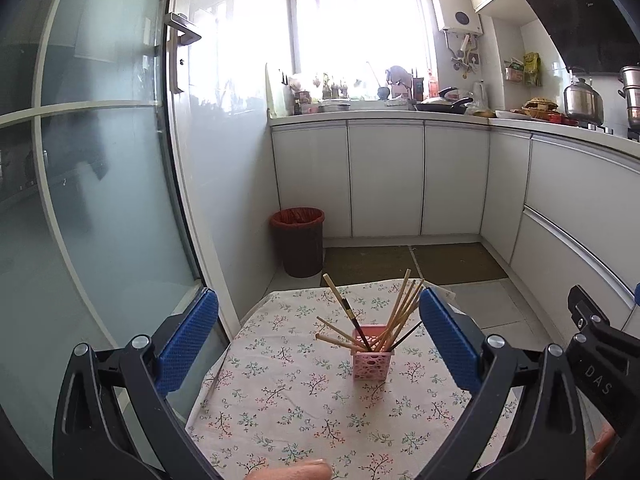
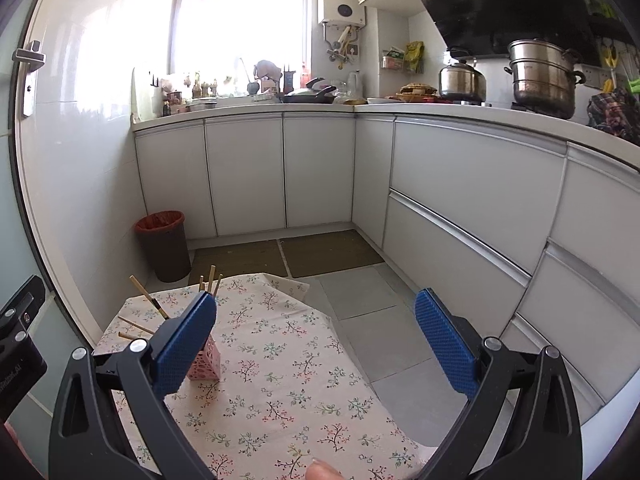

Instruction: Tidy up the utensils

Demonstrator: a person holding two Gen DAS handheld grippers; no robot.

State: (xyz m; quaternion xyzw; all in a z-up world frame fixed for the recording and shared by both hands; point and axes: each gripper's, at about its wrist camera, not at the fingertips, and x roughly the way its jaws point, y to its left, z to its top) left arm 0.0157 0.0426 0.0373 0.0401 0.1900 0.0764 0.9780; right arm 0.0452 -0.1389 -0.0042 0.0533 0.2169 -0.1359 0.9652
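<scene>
Fingertip (image 1: 296,471) pokes in at the bottom edge under the left gripper (image 1: 318,340), whose blue pads are spread wide with nothing between them; right gripper (image 2: 316,340) likewise gaping and empty. Pink basket (image 1: 370,360) stands upright on the floral tablecloth (image 1: 280,400), well ahead of both grippers. Chopsticks (image 1: 400,304) stand fanned out inside it, one dark-handled.

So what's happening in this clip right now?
A person holds a pair of tongs in each hand over a table with a floral cloth. The chopsticks already stand in the pink basket on it. The left tongs and right tongs both hang wide open and hold nothing, and no loose utensil shows on the cloth.
</scene>
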